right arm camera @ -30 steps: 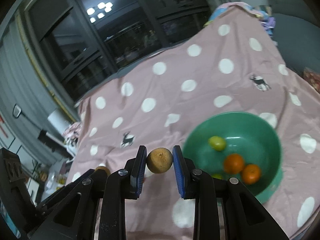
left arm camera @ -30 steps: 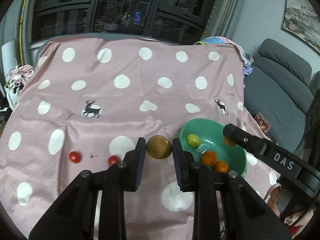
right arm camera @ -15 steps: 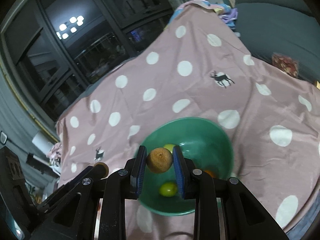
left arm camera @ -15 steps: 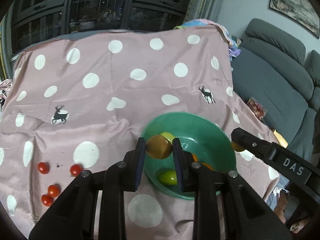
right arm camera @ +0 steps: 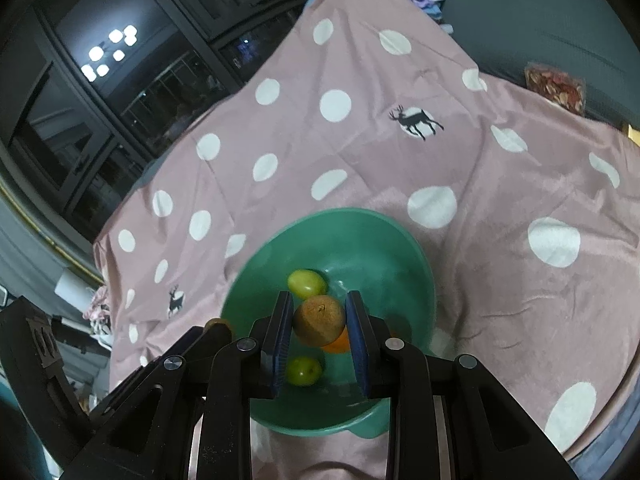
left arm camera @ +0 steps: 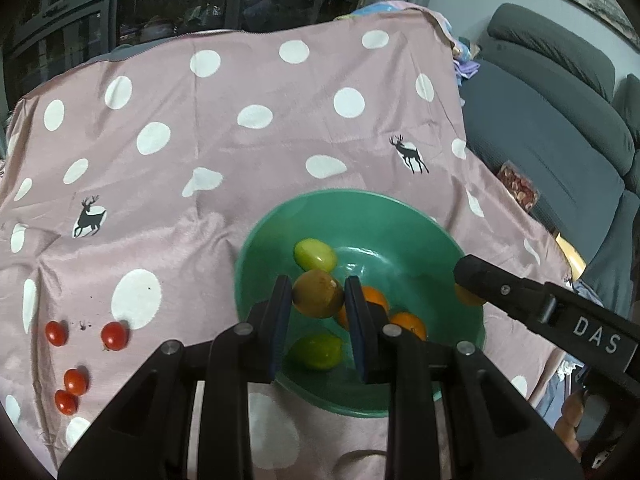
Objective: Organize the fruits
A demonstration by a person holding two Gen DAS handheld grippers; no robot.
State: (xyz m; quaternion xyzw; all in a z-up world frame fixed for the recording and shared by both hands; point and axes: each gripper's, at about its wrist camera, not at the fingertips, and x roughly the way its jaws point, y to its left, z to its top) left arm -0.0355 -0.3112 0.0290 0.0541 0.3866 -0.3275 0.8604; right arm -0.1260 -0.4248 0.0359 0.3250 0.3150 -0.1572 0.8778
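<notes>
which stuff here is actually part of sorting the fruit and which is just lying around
Part of the job:
- left gripper shut on a kiwi
- right gripper shut on another kiwi
- green bowl holding green fruits and oranges
- cherry tomatoes on the cloth

Just lying about:
- polka-dot cloth
- grey sofa
- snack packet

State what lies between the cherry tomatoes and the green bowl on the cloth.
Left wrist view: only bare pink cloth with one large white dot lies between the cherry tomatoes and the green bowl.
</notes>
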